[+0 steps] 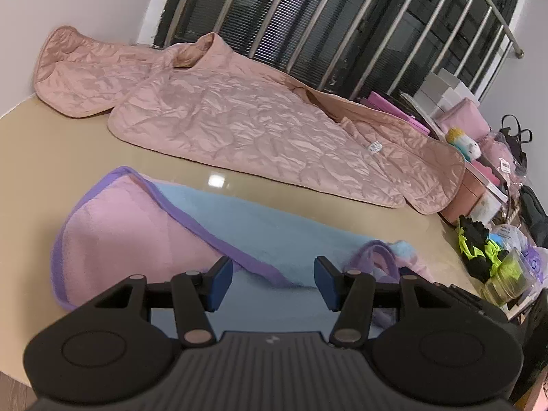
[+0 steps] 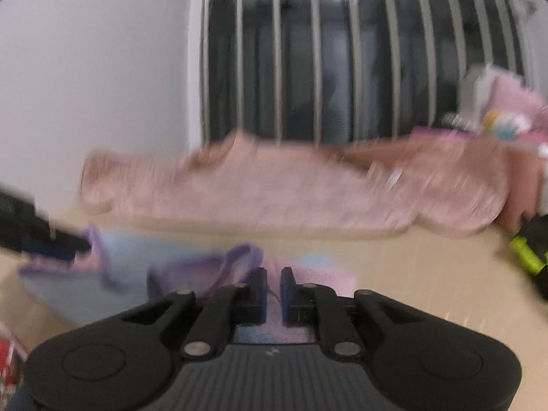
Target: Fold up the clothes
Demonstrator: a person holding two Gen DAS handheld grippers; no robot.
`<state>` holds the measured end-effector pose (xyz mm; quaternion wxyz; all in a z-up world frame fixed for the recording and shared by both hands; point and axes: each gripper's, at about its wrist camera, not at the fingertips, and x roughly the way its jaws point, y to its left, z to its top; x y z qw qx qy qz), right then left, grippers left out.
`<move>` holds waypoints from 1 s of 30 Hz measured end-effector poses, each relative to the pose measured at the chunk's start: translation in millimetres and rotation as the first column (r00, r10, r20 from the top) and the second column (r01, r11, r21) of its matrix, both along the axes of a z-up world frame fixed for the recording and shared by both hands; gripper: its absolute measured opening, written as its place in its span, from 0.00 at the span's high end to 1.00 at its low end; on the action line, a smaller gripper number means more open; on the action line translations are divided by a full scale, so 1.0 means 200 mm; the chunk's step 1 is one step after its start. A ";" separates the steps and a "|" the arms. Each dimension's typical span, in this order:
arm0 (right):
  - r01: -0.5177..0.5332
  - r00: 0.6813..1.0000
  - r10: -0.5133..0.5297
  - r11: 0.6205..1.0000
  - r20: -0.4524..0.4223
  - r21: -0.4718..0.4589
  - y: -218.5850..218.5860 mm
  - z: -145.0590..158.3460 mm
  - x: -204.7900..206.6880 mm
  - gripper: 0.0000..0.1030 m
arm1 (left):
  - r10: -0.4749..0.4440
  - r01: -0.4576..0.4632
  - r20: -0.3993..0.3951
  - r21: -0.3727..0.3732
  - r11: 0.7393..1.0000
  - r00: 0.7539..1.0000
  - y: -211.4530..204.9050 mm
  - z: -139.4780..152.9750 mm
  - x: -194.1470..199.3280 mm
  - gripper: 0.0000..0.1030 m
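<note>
A small fleece garment (image 1: 144, 233), pink and light blue with purple trim, lies on the beige table (image 1: 41, 157) close in front of me. My left gripper (image 1: 272, 282) is open and empty just above its blue part. In the blurred right wrist view the same garment (image 2: 120, 263) lies below my right gripper (image 2: 273, 291), whose jaws are nearly closed on a pink fold of it (image 2: 308, 277). The left gripper shows there at the far left (image 2: 30, 229). A quilted pink jacket (image 1: 239, 120) lies spread behind the garment, also seen in the right wrist view (image 2: 274, 188).
A barred dark window (image 1: 342, 17) stands behind the table. Boxes, bags, a plush toy (image 1: 462, 142) and neon-green and black fabric (image 1: 479, 243) crowd the table's right edge. A white wall (image 1: 68, 0) is at the left.
</note>
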<state>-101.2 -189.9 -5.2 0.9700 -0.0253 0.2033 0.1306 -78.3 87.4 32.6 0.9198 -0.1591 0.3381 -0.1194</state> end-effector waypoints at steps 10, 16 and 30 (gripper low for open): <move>0.020 0.994 -0.030 0.996 0.103 0.091 -0.15 0.12 -0.14 0.58 | 0.139 -0.140 0.012 0.091 0.986 0.990 0.13 -0.01 -0.08 0.48; -0.023 0.997 0.024 1.000 -0.071 0.010 -0.21 0.11 0.00 0.68 | 0.292 -0.295 0.043 0.166 0.941 0.955 0.23 0.01 -0.24 0.48; -0.777 0.618 0.719 0.620 -0.316 -0.110 0.79 0.56 0.95 0.48 | 0.558 -0.564 0.086 0.123 0.816 0.826 0.19 -0.05 -0.37 0.30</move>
